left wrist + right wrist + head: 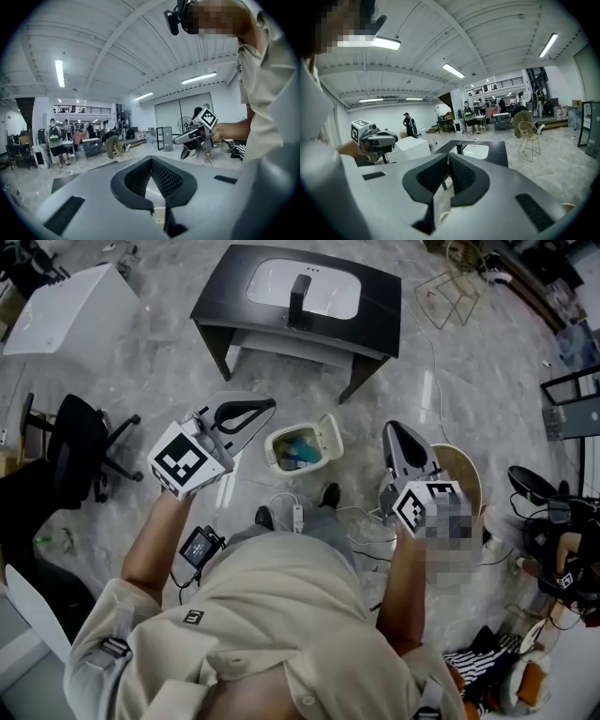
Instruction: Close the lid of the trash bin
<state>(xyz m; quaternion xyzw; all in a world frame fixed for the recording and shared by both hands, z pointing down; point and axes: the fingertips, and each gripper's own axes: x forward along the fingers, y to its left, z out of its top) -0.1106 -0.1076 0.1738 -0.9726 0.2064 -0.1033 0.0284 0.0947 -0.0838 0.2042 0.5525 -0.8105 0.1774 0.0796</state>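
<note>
Beige shirt [272,615] on the person fills the foreground, with both arms reaching out over the marble floor [469,381]. Farther off stands a black bench [225,296] with a white basin [272,282] set in it. The trash bin [277,442] sits on the floor just ahead of the person's shoes, between the two claws, its lid [327,434] tipped back open. The left claw [270,406] and right claw [392,428] are each pressed together on nothing, and neither touches the bin.

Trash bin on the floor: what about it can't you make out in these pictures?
- Contents: in the head view the trash bin stands open with teal and dark bits inside, too small to identify.
- Hinge of the lid: too small there.
- Gripper views: bin not visible; the left gripper and right gripper fill each lower picture.
</note>
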